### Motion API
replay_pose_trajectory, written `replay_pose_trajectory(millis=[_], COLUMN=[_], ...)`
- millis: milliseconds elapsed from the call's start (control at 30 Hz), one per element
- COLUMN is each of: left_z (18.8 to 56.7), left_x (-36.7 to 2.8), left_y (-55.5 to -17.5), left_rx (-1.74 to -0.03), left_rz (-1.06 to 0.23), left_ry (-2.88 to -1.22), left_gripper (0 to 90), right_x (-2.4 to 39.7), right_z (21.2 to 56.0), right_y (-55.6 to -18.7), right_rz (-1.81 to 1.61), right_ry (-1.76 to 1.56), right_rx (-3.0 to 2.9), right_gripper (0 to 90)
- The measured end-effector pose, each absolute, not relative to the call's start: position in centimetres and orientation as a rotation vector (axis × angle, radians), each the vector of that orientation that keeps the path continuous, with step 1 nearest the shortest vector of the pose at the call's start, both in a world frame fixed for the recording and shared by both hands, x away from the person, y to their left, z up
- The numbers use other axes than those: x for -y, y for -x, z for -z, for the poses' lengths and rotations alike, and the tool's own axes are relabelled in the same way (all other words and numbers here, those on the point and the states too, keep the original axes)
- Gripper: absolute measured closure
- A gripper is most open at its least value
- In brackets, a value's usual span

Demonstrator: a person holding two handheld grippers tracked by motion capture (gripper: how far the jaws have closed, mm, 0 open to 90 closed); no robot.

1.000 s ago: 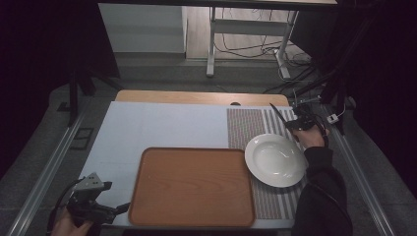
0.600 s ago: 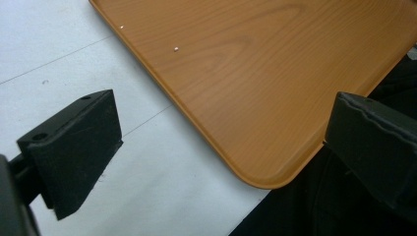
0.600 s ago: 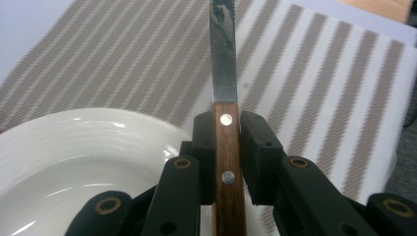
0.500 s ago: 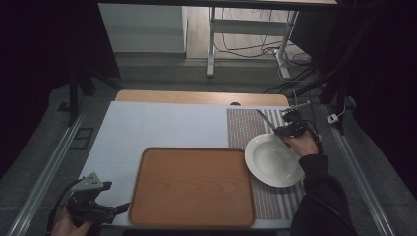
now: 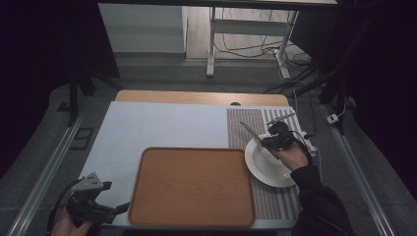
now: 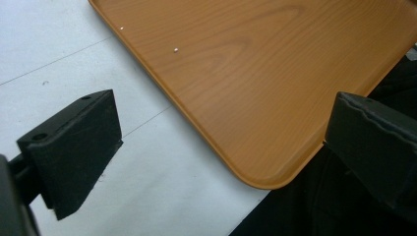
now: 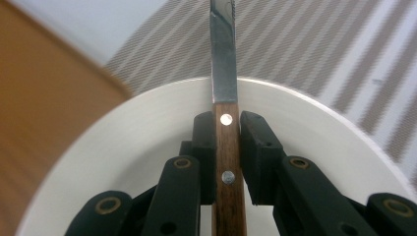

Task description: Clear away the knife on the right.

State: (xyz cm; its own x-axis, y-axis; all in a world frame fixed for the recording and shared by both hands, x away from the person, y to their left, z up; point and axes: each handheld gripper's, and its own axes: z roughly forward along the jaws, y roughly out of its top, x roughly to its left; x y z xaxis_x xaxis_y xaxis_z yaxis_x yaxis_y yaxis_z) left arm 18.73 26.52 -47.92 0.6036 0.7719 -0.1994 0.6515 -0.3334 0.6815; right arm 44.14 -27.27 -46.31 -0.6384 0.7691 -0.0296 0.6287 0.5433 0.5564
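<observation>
My right gripper [image 7: 226, 129] is shut on the wooden handle of a knife [image 7: 223, 73]; its steel blade points away over the rim of a white plate [image 7: 123, 147]. From above, the right gripper [image 5: 269, 142] holds the knife [image 5: 251, 133] over the plate [image 5: 269, 169], blade aimed to the upper left. The plate rests on a striped placemat [image 5: 251, 123]. A brown wooden tray [image 5: 192, 186] lies at the table's front middle. My left gripper [image 5: 110, 211] stands open at the front left, just off the tray's corner [image 6: 265, 179], nothing between its jaws.
The table has a pale blue-white cover [image 5: 162, 125] with a bare wooden strip [image 5: 196, 97] at the far edge. Cables trail from the right gripper toward the table's right edge. A desk frame and cords stand on the floor beyond the table.
The right gripper with the knife has moved left and toward the person, from beyond the plate's right rim to over the plate. The left gripper has stayed put.
</observation>
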Motion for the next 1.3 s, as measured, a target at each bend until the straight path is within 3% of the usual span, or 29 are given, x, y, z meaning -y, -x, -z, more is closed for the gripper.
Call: replay_pose_trajectory(millis=[1300], left_z=[47.9], left_x=[-26.4], left_y=[-18.8], left_rx=[-1.120], left_rz=[-0.205], left_ry=[-2.085], left_gripper=[0.7], right_x=[17.5], right_z=[46.7], right_y=[-31.4], right_rz=[-0.887], right_ry=[-0.764], right_rx=[-2.758], right_gripper=[77.8])
